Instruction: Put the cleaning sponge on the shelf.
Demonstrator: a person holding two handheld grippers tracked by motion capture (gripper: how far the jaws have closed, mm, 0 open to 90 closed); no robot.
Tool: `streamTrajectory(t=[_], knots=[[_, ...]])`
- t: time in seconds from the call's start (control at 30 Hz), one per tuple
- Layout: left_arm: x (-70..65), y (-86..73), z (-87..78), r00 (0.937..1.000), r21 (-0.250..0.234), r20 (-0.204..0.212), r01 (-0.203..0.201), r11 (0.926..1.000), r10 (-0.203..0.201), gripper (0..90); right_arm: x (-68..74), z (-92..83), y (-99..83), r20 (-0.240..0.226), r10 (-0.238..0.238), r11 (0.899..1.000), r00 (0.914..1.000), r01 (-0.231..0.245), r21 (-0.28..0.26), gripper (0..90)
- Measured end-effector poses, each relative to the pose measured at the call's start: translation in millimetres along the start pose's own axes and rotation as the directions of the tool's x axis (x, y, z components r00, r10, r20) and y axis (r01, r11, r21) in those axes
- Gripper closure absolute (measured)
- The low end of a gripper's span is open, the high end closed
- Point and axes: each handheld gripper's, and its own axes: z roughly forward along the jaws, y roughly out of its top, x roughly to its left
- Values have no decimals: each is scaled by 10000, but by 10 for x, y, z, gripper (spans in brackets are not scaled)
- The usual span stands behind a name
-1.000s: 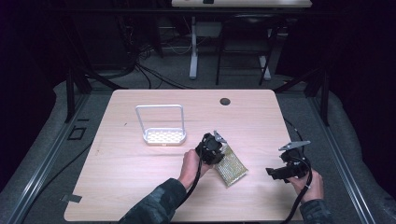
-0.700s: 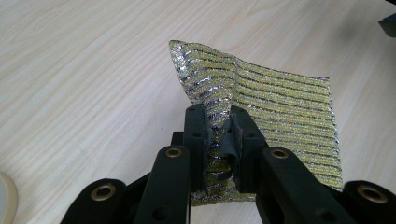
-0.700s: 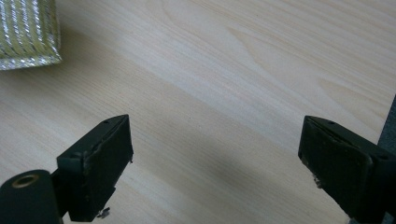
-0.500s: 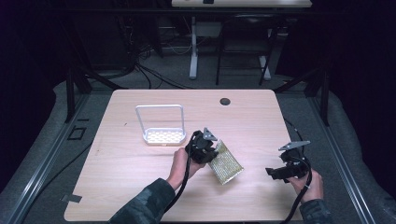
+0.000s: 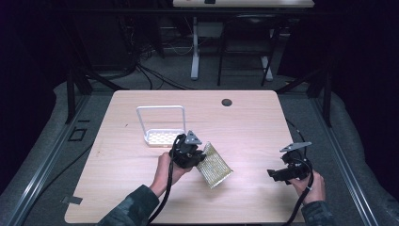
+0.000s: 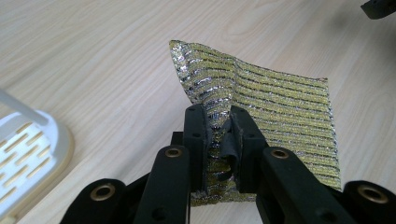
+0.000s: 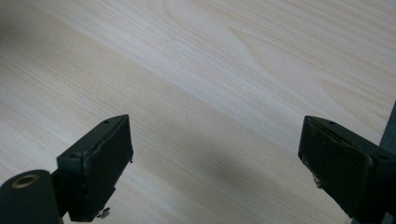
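Pinching scouring cloth (image 6: 280, 107), left hand-held gripper (image 6: 218, 135)

Black left gripper (image 5: 188, 155), right gripper (image 5: 287, 173): brass-ringed pivot holes, grey triangular plates, black cables; dark camouflage sleeve (image 5: 129, 209)

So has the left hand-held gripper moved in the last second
Yes. The left hand-held gripper, shut on the gold mesh cloth, has moved left, closer to the white rack.

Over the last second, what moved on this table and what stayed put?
The left tool, shut on the glittery scrubbing cloth throughout, carried it toward the white rack, up and to the left in the high view. The right tool stayed open at the table's right; the rack did not move.
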Motion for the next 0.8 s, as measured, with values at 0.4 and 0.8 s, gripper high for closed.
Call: streamTrajectory(t=[0.4,0.8], knots=[[144,-170,-301,9986,-444,-357,371,9983,-387,789,12,-34,10,16,21,9998,10000,-21,-214,91],[311,-321,-535,9932,-748,-809,780,9941,-840,790,23,-38,13,39,10,9996,10000,-9,-275,91]])
